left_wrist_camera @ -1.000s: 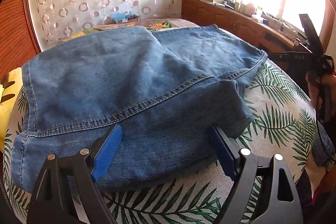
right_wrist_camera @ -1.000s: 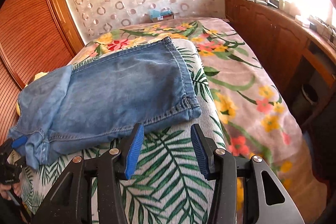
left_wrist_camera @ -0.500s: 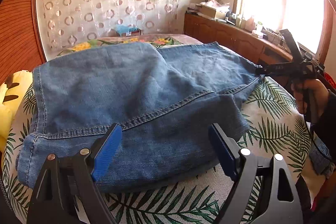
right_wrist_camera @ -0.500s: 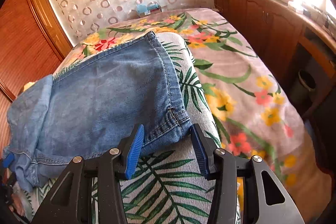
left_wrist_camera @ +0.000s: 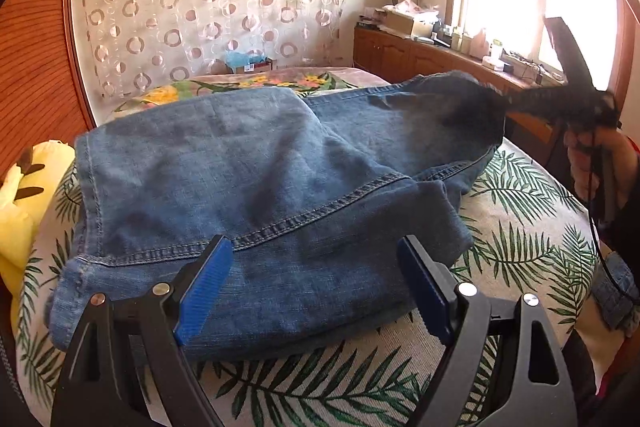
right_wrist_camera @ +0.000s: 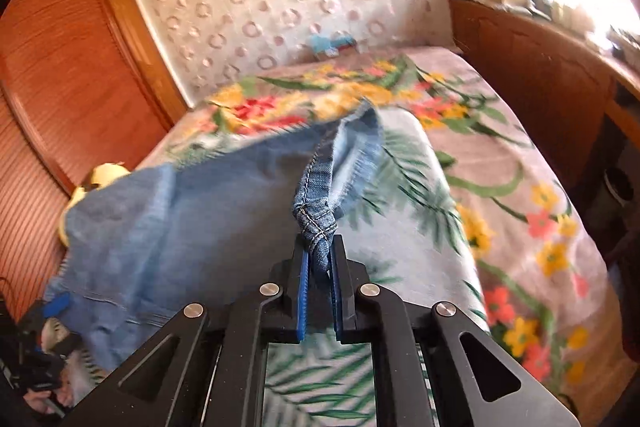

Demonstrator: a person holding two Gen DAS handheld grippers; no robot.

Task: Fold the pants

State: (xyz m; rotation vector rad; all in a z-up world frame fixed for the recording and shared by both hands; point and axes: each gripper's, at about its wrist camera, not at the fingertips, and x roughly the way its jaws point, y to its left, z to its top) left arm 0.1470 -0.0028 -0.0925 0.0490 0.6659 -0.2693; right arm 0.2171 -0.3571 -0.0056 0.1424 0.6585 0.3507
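Observation:
Blue denim pants (left_wrist_camera: 248, 187) lie partly folded on a palm-leaf cloth (left_wrist_camera: 532, 227) on the bed. My left gripper (left_wrist_camera: 316, 287) is open, its blue pads just over the near edge of the pants, holding nothing. My right gripper (right_wrist_camera: 319, 259) is shut on the hem corner of a pant leg (right_wrist_camera: 316, 223) and lifts it off the bed; the leg end (right_wrist_camera: 348, 147) hangs twisted and raised. In the left wrist view the right gripper (left_wrist_camera: 560, 103) shows blurred at the far right, with the raised leg end (left_wrist_camera: 452, 99) pulled up.
A yellow plush toy (left_wrist_camera: 20, 203) lies at the left bed edge. A floral blanket (right_wrist_camera: 520, 163) covers the bed's right side. A wooden cabinet (right_wrist_camera: 532, 67) with clutter stands under the window. A wooden sliding door (right_wrist_camera: 52, 67) is on the left.
My right gripper has closed on the hem corner of the pant leg and lifted it. The left gripper has stayed open at the near edge of the pants.

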